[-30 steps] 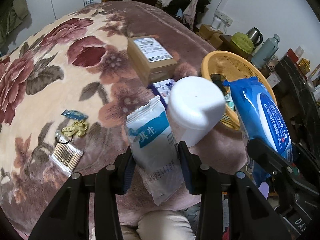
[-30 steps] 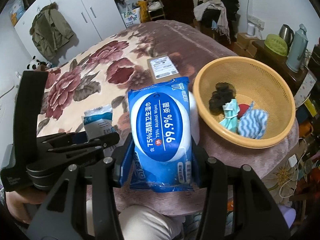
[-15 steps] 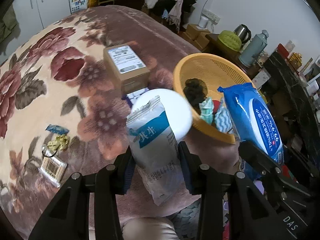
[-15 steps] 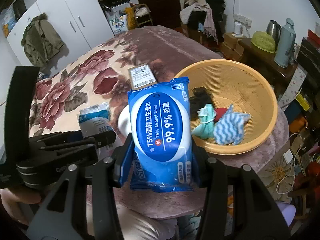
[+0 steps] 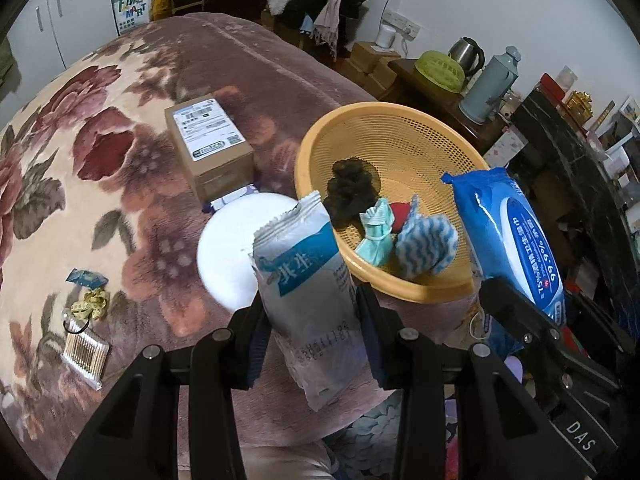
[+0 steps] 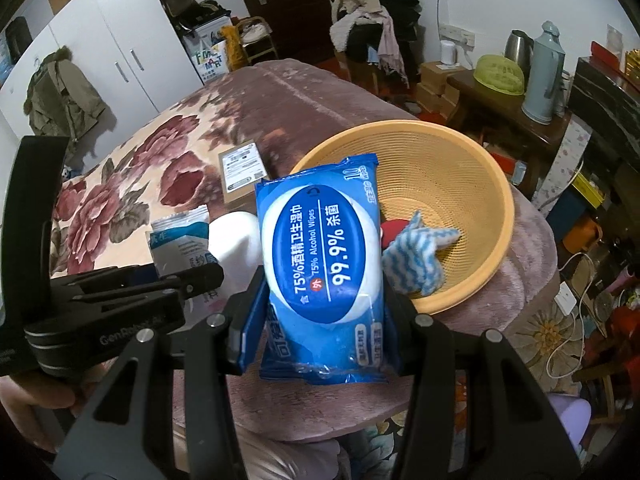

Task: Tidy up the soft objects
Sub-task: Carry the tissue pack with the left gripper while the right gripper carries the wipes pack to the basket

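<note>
Risk sits in release timing: left hand-held gripper (image 5: 310, 334) is clamped on the white pouch (image 5: 306, 280), right hand-held gripper (image 6: 324, 312) on the blue wipes pack (image 6: 322, 264); the orange basket (image 5: 424, 290) lies just ahead, so letting go short of its rim would likely drop either onto the bed (image 5: 120, 128).

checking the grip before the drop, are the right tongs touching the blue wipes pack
Touching: the right wrist view shows the right tongs with both pads pressed against the sides of the blue wipes pack.

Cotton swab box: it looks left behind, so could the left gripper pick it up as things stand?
Probably not: the left gripper is shut on the white pouch; the cotton swab box lies uncovered on the blanket.
</note>
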